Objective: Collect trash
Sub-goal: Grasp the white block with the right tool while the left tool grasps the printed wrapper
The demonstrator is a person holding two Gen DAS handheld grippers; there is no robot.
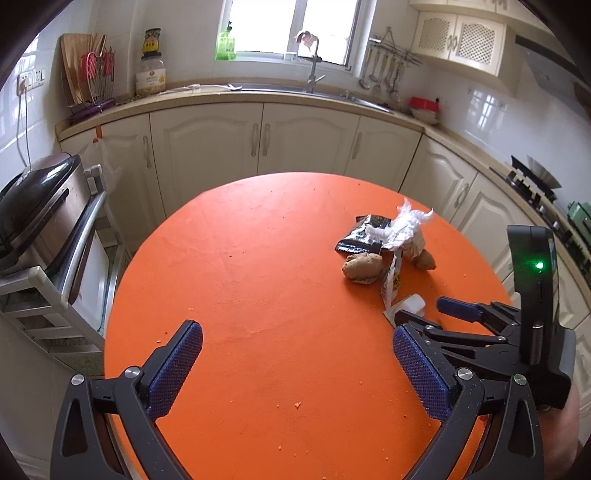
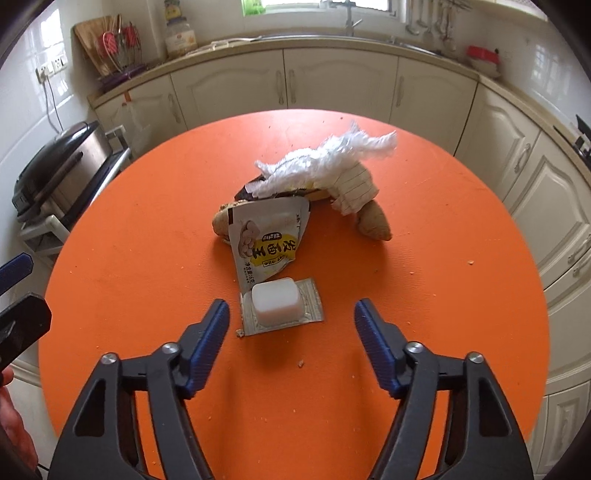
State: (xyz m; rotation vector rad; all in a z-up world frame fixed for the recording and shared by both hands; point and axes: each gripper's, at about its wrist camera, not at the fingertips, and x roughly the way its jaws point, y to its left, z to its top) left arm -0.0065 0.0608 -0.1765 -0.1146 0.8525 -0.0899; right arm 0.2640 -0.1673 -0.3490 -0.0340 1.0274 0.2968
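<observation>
Both cameras ride on hand-held grippers and look forward and steeply down along their jaws onto the round orange counter (image 1: 258, 258). The left wrist view sits toward the near left edge of that counter, facing across it to the sink (image 1: 314, 92) and window (image 1: 295, 26); the trash pile (image 1: 384, 247) lies far off to its right. The right wrist view hangs closer and more centred over the counter (image 2: 129, 240), with the pile (image 2: 295, 195) just ahead (its white blister pack (image 2: 275, 301) nearest the lens). Both views share the counter, the pile, the cabinets (image 1: 306, 136) and the sink wall; each also catches the edge of the other gripper.
</observation>
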